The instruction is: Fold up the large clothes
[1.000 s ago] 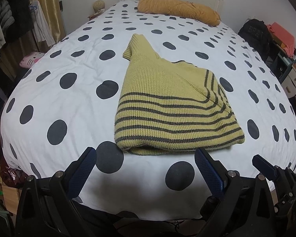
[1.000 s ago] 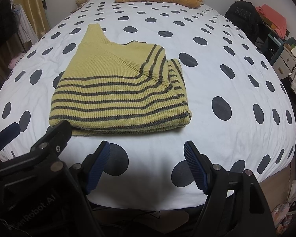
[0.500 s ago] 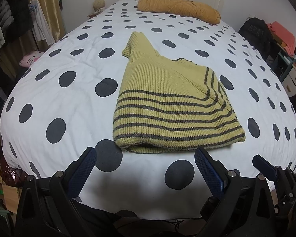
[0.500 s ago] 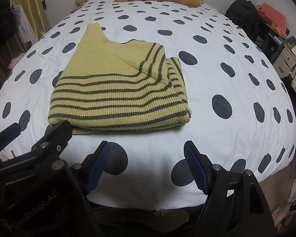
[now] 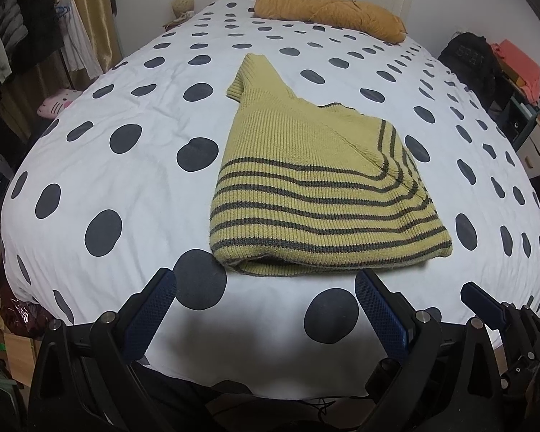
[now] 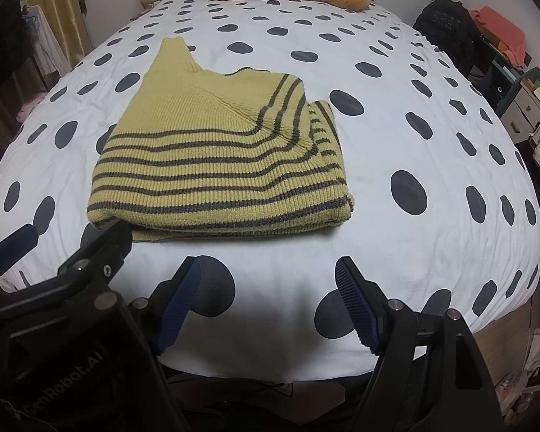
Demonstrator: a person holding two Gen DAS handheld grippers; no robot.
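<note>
A yellow knit sweater with dark stripes (image 5: 316,194) lies folded on the polka-dot bed cover (image 5: 133,187), its collar pointing toward the headboard. It also shows in the right wrist view (image 6: 216,165). My left gripper (image 5: 266,284) is open and empty, hovering just in front of the sweater's near edge. My right gripper (image 6: 268,270) is open and empty over the bed's near edge, in front of the sweater. The left gripper's body (image 6: 54,280) shows at the lower left of the right wrist view.
An orange pillow (image 5: 327,12) lies at the headboard. A black backpack (image 5: 471,61) and shelves with clutter (image 5: 529,108) stand to the right of the bed. Hanging clothes (image 5: 25,39) and a pink plush (image 5: 57,102) are on the left.
Both grippers have drifted slightly closer to the sweater. The sweater has not moved and both grippers stay open.
</note>
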